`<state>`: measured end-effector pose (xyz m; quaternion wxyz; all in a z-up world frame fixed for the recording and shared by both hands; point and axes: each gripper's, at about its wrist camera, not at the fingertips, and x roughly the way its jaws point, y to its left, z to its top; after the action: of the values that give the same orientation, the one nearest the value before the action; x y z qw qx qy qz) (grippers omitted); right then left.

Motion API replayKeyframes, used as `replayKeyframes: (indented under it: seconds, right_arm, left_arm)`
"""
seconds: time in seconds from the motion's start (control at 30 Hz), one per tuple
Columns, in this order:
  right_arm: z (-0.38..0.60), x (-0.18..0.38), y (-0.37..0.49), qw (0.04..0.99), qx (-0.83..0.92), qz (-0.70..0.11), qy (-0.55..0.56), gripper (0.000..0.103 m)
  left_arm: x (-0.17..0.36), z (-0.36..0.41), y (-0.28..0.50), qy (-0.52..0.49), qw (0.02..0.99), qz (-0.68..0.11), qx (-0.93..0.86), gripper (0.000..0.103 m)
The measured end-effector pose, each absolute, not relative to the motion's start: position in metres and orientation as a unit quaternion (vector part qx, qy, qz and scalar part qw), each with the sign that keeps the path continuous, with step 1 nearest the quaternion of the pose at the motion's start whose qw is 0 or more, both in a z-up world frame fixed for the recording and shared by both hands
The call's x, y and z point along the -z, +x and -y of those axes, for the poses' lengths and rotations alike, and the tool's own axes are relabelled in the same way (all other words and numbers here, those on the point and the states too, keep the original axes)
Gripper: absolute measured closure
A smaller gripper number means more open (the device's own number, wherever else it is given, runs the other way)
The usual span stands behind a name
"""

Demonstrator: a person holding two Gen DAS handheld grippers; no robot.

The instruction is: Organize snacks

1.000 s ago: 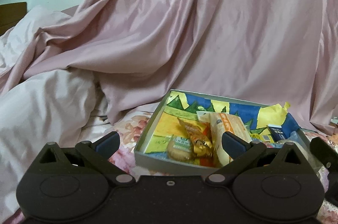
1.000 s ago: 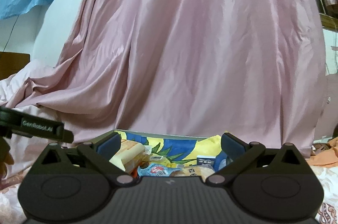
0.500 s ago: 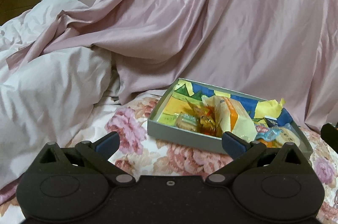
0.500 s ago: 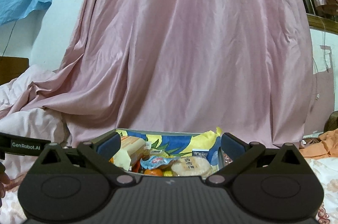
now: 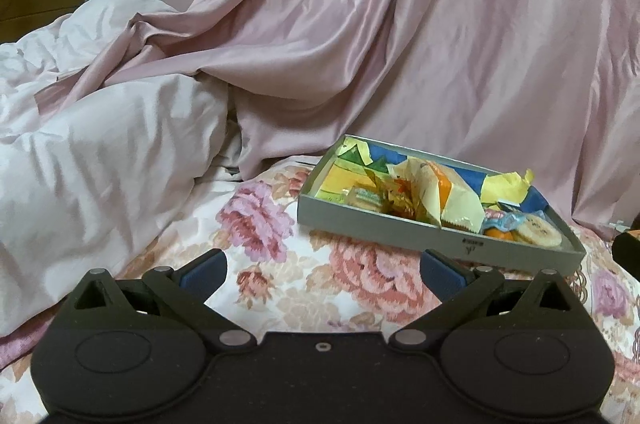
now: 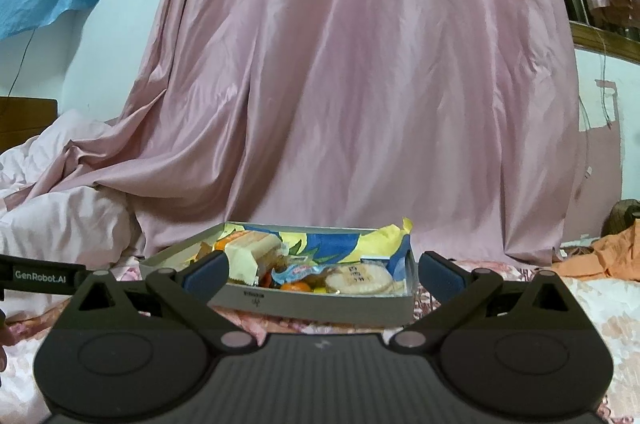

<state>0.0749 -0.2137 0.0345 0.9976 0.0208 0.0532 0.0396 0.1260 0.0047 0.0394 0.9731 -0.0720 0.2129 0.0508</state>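
The grey snack box point(image 5: 436, 228) sits on the floral bed cover point(image 5: 280, 264), right of centre in the left wrist view and low at centre in the right wrist view. Inside lie a cream wrapper point(image 5: 448, 191), a round cracker point(image 6: 358, 279) and a blue packet point(image 6: 298, 270). The left claw point(image 5: 322, 270) is spread apart and empty above the cover. The right claw point(image 6: 322, 270) is likewise spread apart and empty, facing the box. Pink drapery point(image 6: 360, 83) hangs behind.
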Motion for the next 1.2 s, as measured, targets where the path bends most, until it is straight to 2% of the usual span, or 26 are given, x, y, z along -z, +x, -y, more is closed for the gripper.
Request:
replayKeyframes:
  seconds: [0.43,1.2]
  right_arm:
    - [0.223,-0.024,0.047,0.996,-0.018,-0.079,0.046,0.0]
    - [0.202,-0.015,0.012,0.992,-0.039,-0.119,0.021,0.0]
  left_arm:
    - [-0.037,-0.002,0.088,-0.05,0.976,-0.212,-0.033,0.001]
    - [-0.027,0.001,0.039,-0.033,0.974,-0.225,-0.004,0.001]
